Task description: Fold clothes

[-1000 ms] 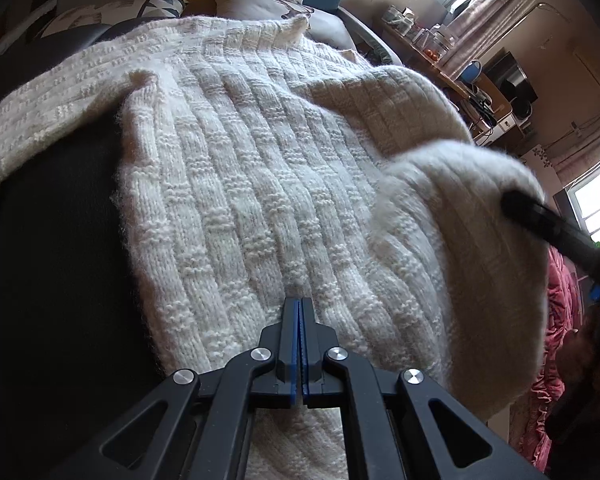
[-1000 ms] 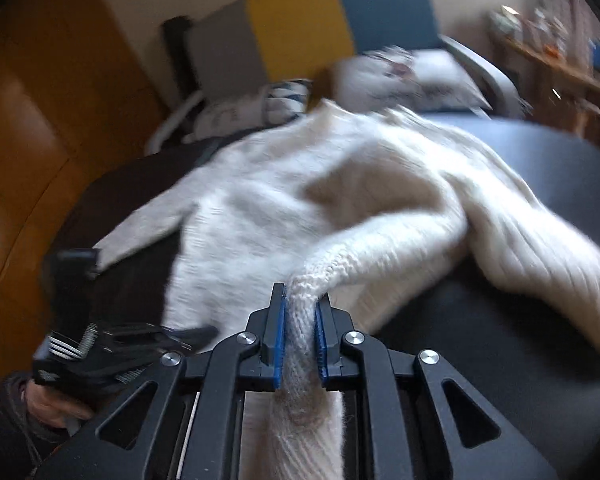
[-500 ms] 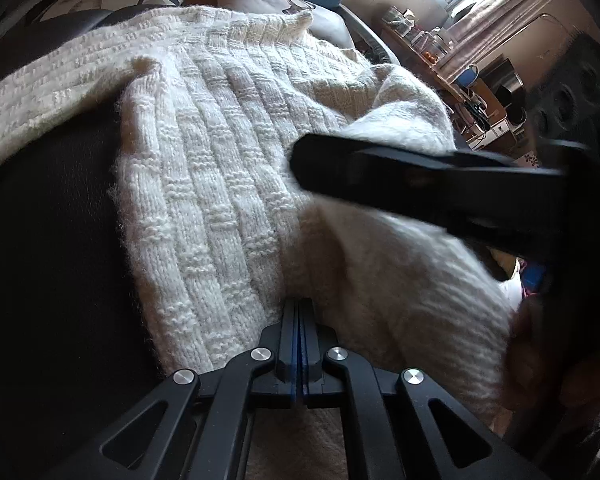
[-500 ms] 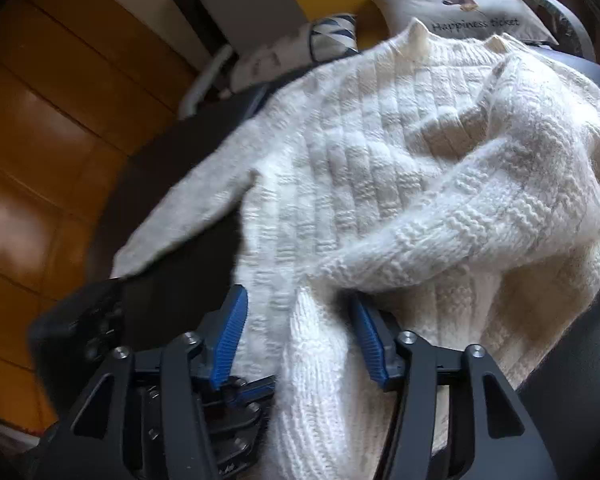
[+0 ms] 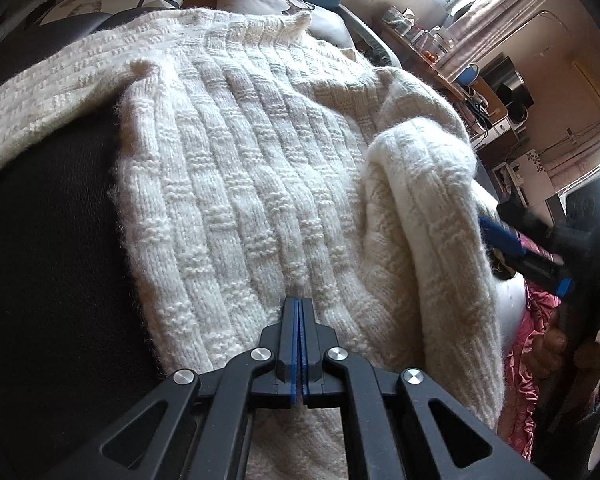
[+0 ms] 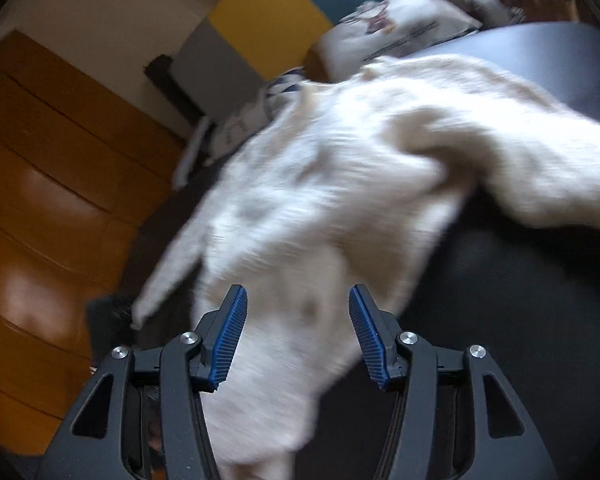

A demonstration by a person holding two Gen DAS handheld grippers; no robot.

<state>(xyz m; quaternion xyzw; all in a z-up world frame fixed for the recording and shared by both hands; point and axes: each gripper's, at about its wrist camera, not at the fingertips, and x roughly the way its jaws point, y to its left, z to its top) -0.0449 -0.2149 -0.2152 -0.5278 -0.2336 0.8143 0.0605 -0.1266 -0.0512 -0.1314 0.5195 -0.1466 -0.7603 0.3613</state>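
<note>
On the black table [image 5: 52,264] the cream knit sweater [image 5: 236,184] lies spread, my left gripper [image 5: 299,312] pressed together at its hem, one sleeve [image 5: 432,208] folded over, my right gripper [image 6: 296,312] spread apart above it.

Right wrist view: motion blur removes the knit pattern of the sweater [image 6: 320,208]; its lower part runs out of frame at the bottom edge. Left wrist view: the sweater's hem is hidden behind the left gripper [image 5: 299,308]. The right gripper [image 5: 516,240] is blurred and partly covered by the folded sleeve [image 5: 432,208]. Shelf items [image 5: 416,32] are too small to identify.
</note>
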